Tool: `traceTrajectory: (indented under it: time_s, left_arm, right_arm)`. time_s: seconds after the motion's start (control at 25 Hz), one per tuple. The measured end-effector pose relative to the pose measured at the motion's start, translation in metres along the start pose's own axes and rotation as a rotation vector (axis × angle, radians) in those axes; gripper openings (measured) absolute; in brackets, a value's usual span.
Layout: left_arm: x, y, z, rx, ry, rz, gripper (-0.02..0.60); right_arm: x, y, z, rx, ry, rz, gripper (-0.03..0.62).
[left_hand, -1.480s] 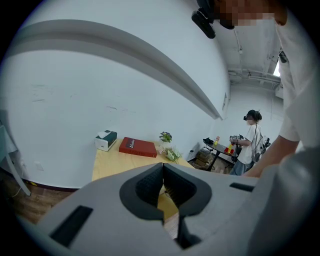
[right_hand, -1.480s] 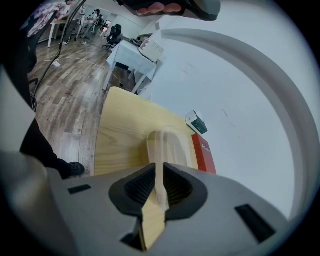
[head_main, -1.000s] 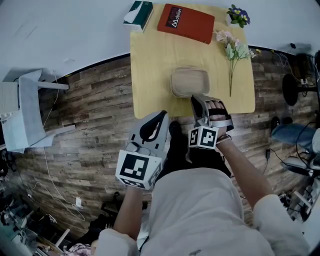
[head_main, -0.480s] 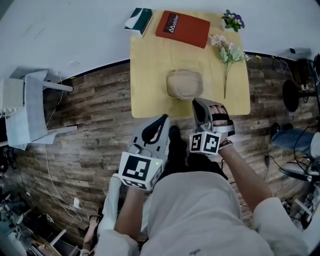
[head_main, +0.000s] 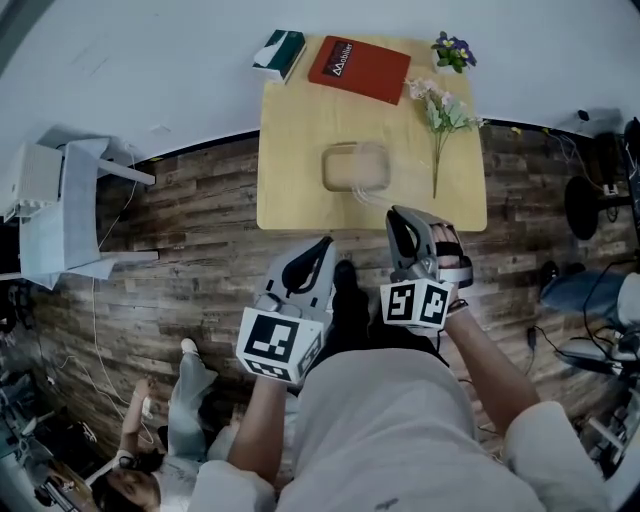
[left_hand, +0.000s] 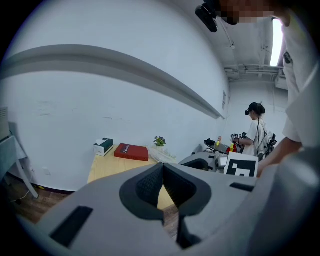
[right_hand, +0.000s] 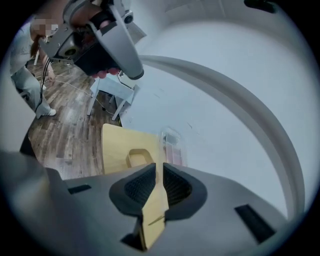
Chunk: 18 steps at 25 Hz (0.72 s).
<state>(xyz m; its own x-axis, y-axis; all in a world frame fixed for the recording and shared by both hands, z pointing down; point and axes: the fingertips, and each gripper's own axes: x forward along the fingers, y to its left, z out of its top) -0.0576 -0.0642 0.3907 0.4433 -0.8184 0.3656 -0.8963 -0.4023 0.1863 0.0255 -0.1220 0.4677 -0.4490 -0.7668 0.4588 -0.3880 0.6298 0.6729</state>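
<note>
Right gripper view: your right gripper (right_hand: 159, 171), clamped on the clear lid (right_hand: 168, 144), has drawn it off the box (right_hand: 137, 158), now open; left gripper (left_hand: 163, 172) closed, empty.

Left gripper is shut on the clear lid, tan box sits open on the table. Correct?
No: the right gripper is shut on the clear lid, as the right gripper view shows; the left gripper is shut on nothing. The tan box does sit open on the table.
</note>
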Motion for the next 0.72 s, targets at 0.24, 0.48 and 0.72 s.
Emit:
traceTrajectory:
  time_s: [0.24, 0.48, 0.72]
  left_arm:
    - [-0.013, -0.031, 0.002, 0.02, -0.02, 0.015, 0.003]
    - [-0.025, -0.057, 0.002, 0.03, -0.035, 0.023, 0.003]
    - [-0.036, -0.08, 0.0, 0.026, -0.06, 0.034, 0.003]
  right_arm:
    - [-0.047, -0.023, 0.006, 0.094, -0.06, -0.044, 0.049]
    - [-0.088, -0.04, 0.013, 0.231, -0.116, -0.046, 0.049]
    - [-0.12, -0.048, 0.017, 0.34, -0.19, -0.013, 0.048]
